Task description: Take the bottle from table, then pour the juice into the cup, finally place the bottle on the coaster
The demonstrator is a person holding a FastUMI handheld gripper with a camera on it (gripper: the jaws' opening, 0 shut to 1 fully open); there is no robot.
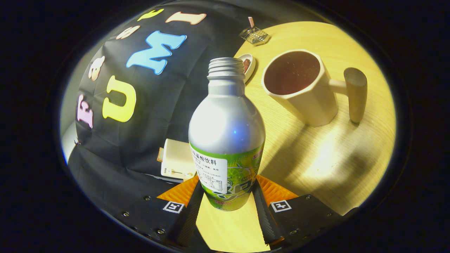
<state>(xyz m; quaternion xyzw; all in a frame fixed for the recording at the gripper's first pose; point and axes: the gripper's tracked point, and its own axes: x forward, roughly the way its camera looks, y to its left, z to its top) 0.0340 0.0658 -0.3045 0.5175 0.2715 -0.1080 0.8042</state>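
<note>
A silver metal bottle (226, 126) with a green label and an uncapped threaded neck stands between my fingers. My gripper (226, 191) is shut on its lower, labelled part, one finger (194, 205) on the left and the other finger (261, 205) on the right. Beyond the bottle and to the right stands a cream cup (309, 95) with a thick side handle (355, 95); its inside looks dark. The whole scene appears tilted, and the bottle's neck lies close to the cup's near rim.
The wooden table (327, 158) runs under the cup and bottle. A small white dish (249, 65) holding something red lies just behind the bottle's neck, with a wire basket (255, 36) farther back. A white box (177, 158) sits left of the bottle, against the booth wall.
</note>
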